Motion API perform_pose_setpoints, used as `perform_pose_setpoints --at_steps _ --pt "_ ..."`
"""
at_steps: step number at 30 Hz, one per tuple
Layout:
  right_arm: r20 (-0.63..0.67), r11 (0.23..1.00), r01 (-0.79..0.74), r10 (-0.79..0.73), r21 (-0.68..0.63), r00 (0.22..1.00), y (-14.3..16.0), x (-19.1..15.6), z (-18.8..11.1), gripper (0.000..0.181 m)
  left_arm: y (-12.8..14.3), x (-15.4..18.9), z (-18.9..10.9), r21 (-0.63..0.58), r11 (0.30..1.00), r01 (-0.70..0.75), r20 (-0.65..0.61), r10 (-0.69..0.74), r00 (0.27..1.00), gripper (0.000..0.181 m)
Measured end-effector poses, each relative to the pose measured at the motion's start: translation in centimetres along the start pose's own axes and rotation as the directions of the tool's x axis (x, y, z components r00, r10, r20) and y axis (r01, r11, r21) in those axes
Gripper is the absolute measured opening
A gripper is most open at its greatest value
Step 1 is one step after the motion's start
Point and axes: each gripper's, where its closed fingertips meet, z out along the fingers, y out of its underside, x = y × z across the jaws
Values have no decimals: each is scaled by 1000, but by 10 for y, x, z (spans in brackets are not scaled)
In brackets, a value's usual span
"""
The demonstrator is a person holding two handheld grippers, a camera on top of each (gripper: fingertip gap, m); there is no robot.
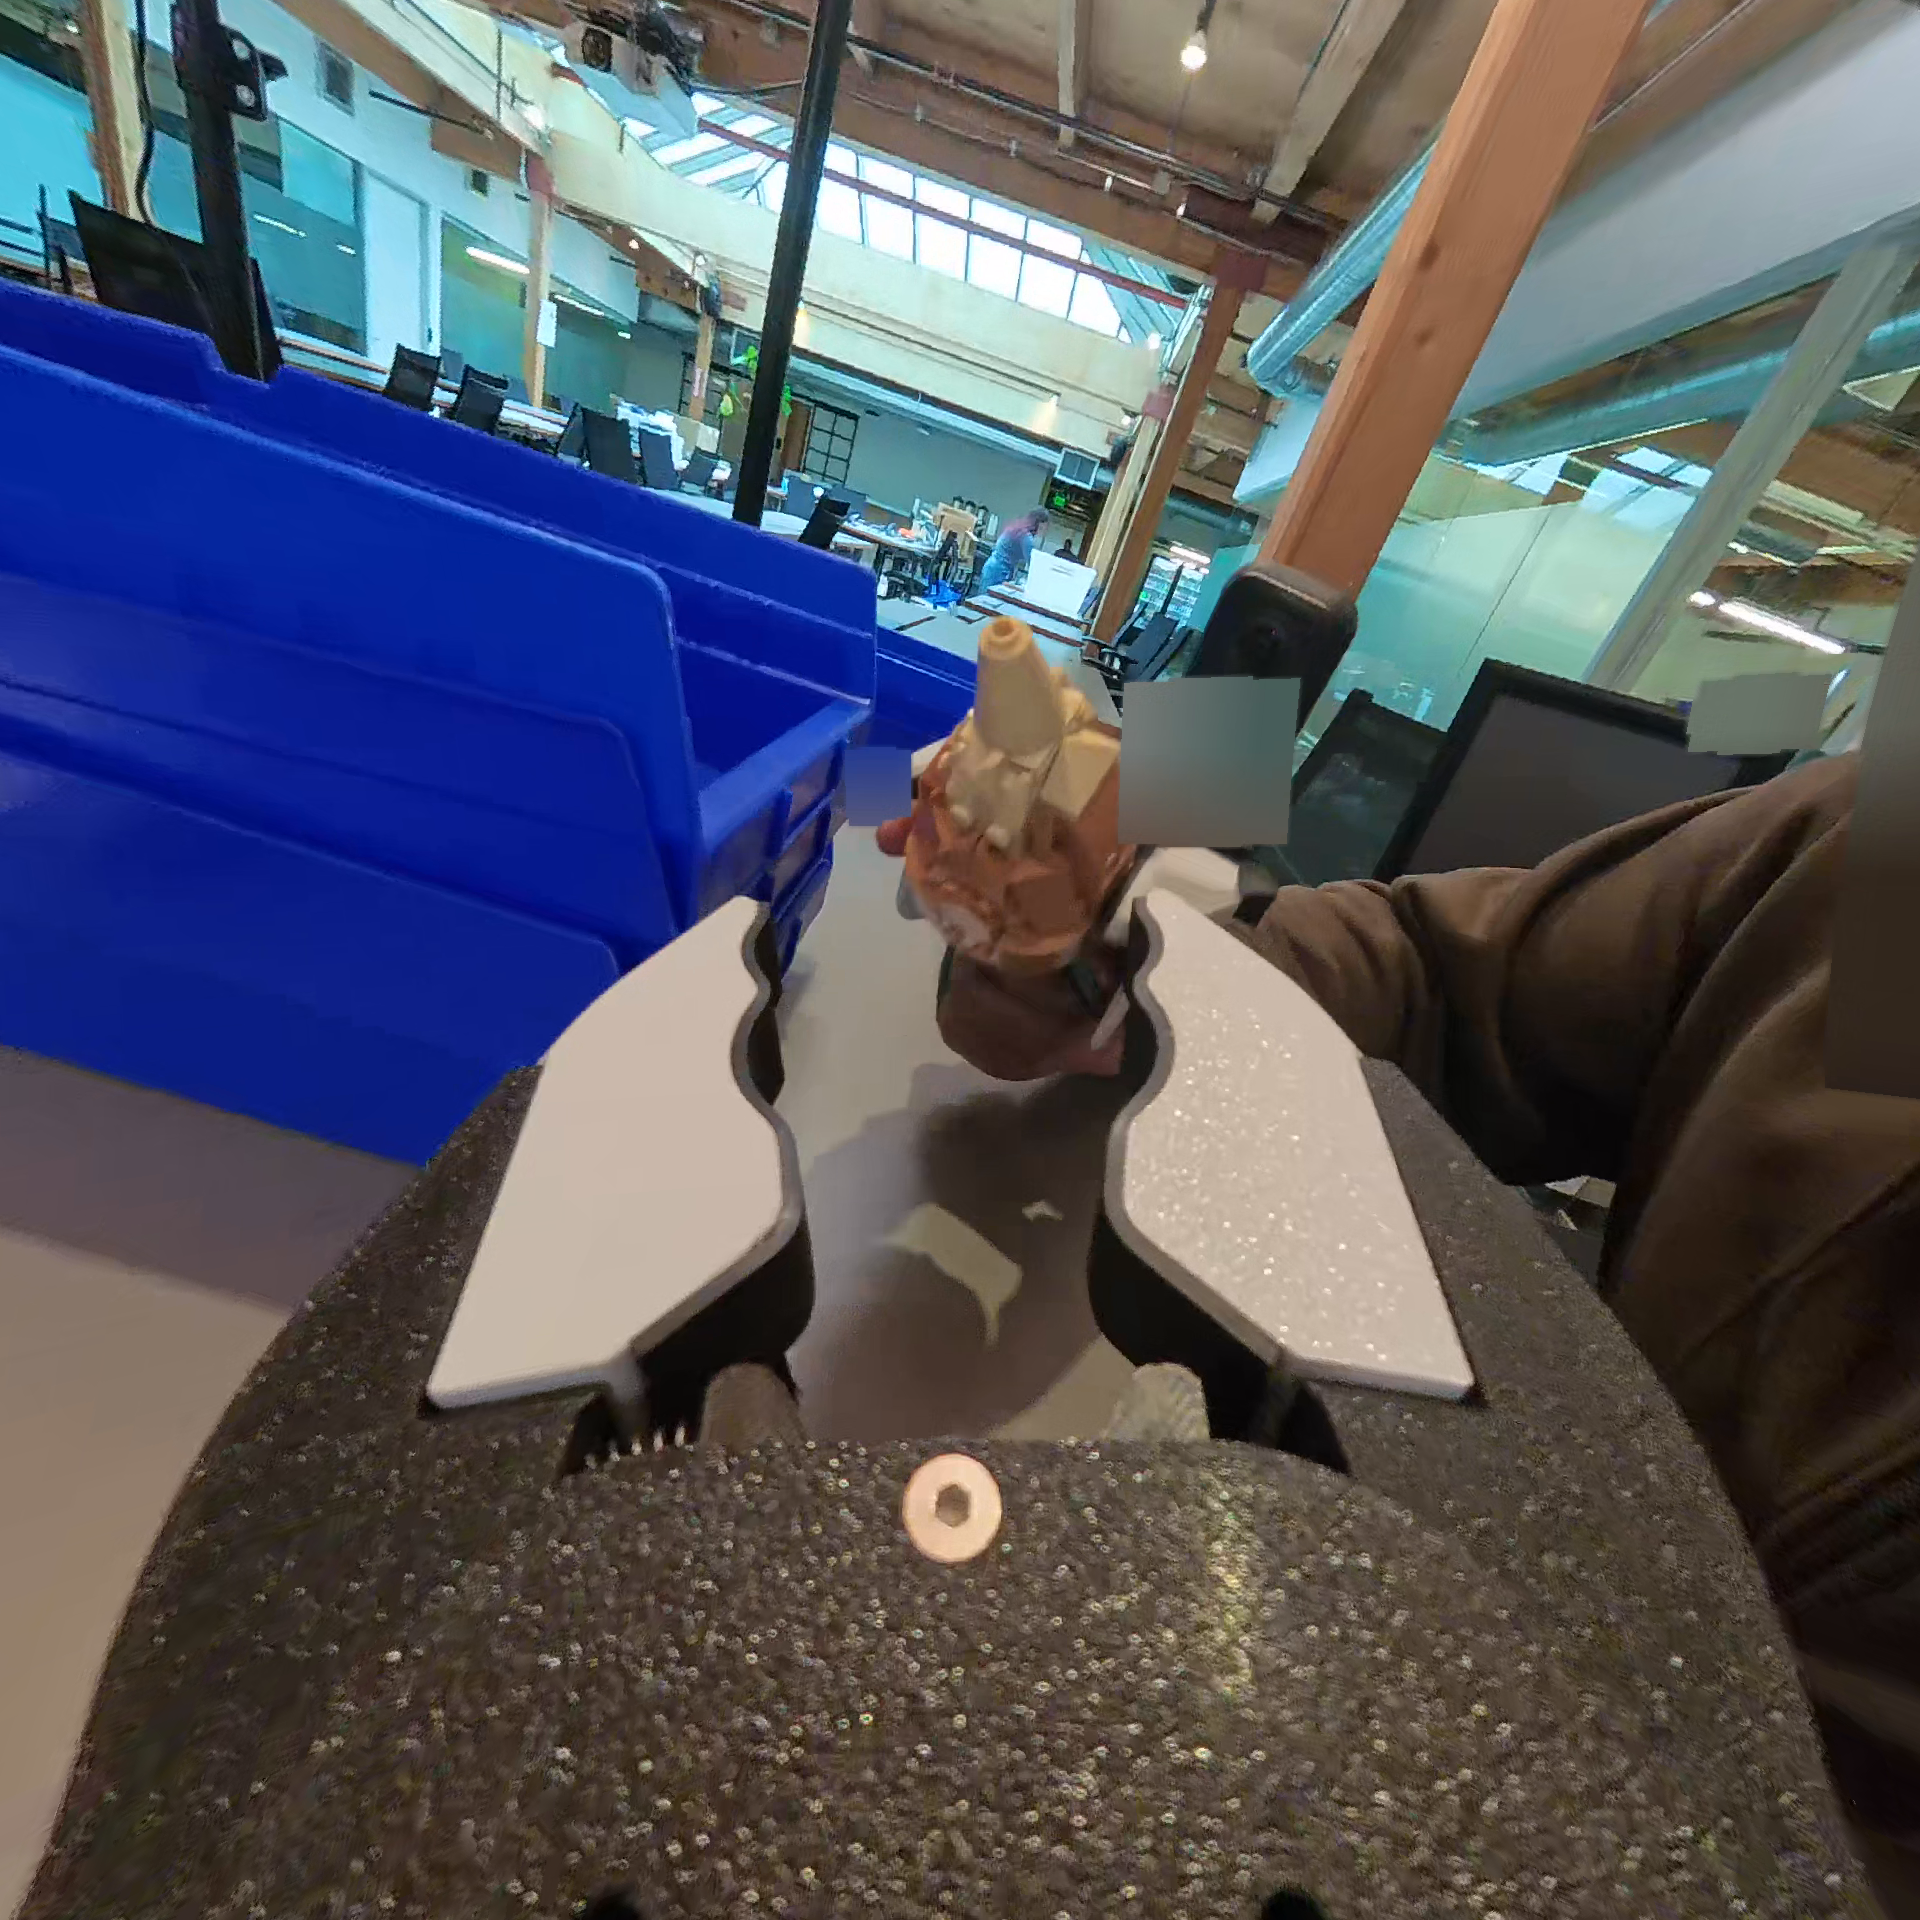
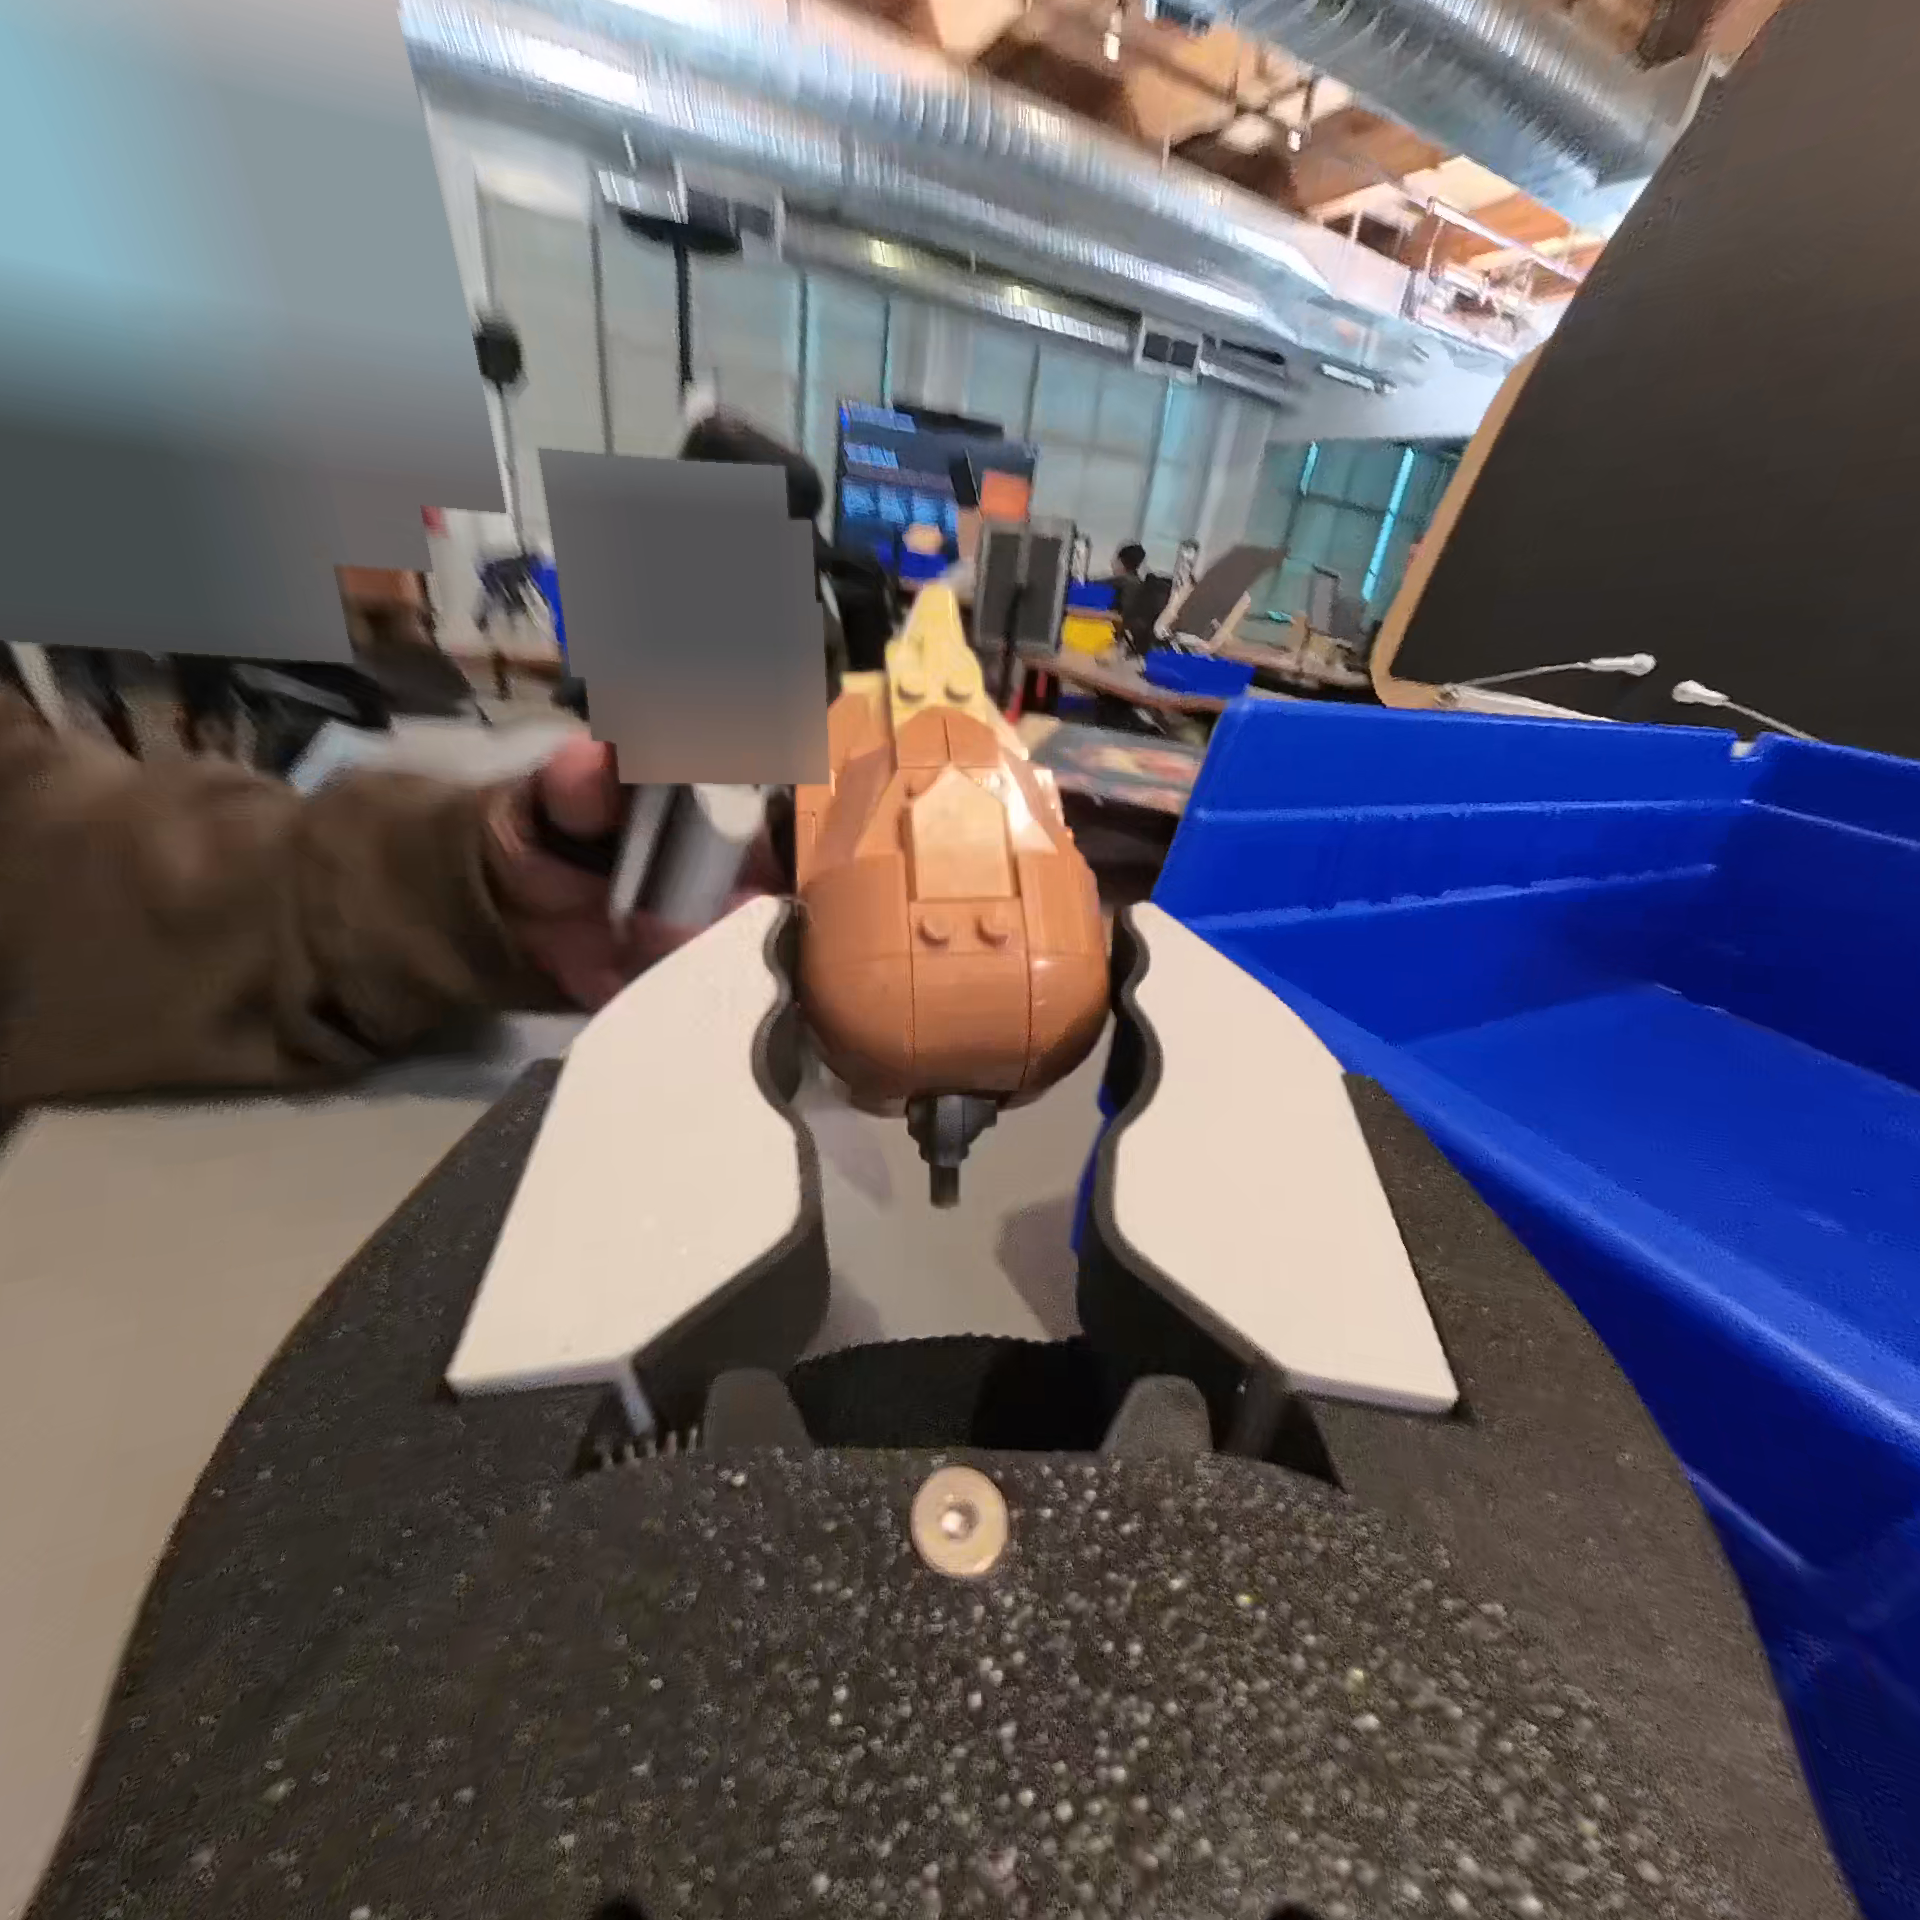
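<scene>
The right gripper (image 2: pixel 951 987) is clamped on the rounded brown end of a brick-built model (image 2: pixel 951 935), one grey finger (image 2: pixel 665 1122) pressed on each flank of the bulb. The model's long axis runs straight away from this gripper and tilts upward: a dark stub hangs at the near end, between the fingers, and the brown body narrows to a pale tan tip at the far end. It is lifted off the grey table (image 2: pixel 156 1299), with bare tabletop under it and off to the left.

The left gripper (image 1: pixel 951 997) stands open, its jaws wide apart with nothing between them but dark tabletop (image 1: pixel 935 1195). In its view the same model (image 1: pixel 997 821) sits just past the fingertips, the tan cone pointing up and away. Whether it touches the right-hand finger (image 1: pixel 1247 1143) there I cannot tell.

Close on one side, stacked blue bins (image 1: pixel 364 727) wall off the table; their edges stand just beside the left gripper's left finger, and in the right wrist view the bin (image 2: pixel 1558 987) crowds the right finger. On the opposite side a brown sleeve (image 1: pixel 1558 987) and a hand (image 2: pixel 582 831) reach in near the model.

Beyond lies an open workshop hall with desks and chairs
</scene>
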Motion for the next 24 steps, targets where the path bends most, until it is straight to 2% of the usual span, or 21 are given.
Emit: perform_pose_setpoints --at_steps 3,5,12,20,24 --pt "42 980 -134 130 147 991 -21 2 -9 57 9 -2 4 -29 1000 -2 17 2 1000 62" --pt "52 966 -173 166 193 985 -29 6 -13 57 13 0 7 -43 999 0 7 0 1000 61" --pt "35 985 -134 131 107 991 -14 4 -7 56 27 2 14 -100 995 -9 6 10 1000 58" --pt "86 967 -191 179 169 980 -25 0 -10 56 60 12 27 -237 971 10 -47 -22 999 64" --pt "150 949 -251 224 193 963 -28 -8 -10 56 64 22 36 -214 977 -5 -81 -13 997 65"
